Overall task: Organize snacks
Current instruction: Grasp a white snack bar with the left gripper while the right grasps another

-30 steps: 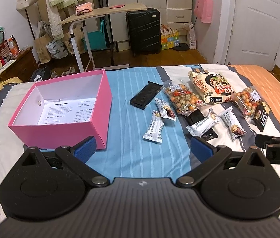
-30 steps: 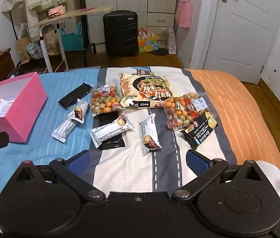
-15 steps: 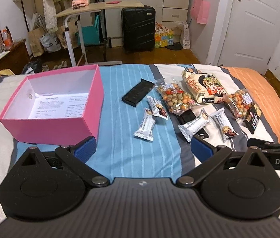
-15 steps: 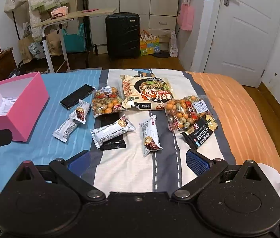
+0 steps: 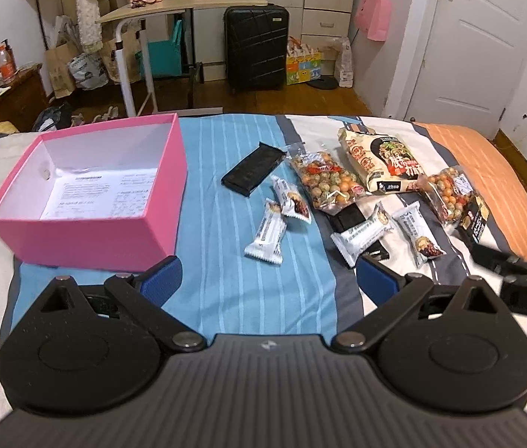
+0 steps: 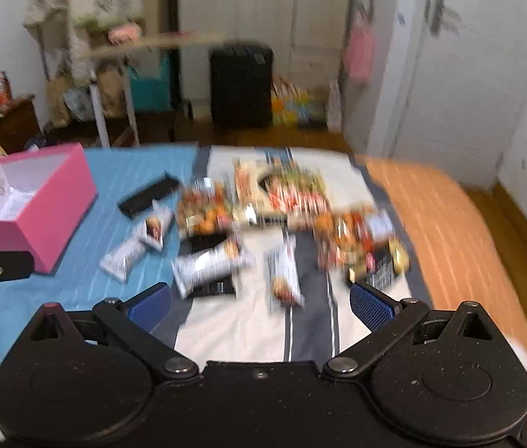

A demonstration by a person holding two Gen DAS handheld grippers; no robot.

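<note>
Both views had crept closer to the bed (image 5: 233, 291) over the last second; right view was smeared by motion. Left gripper (image 5: 265, 280) and right gripper (image 6: 259, 300) were both wide, empty. Snacks (image 5: 338, 183) lay scattered right of the pink box (image 5: 88, 231), none inside. Judged: approach only, nothing sorted. Labels unreadable in the blur; right gripper cut off in left view.

Black suitcase (image 5: 256, 47), pink bag (image 5: 373, 18), white door (image 5: 480, 44).
</note>
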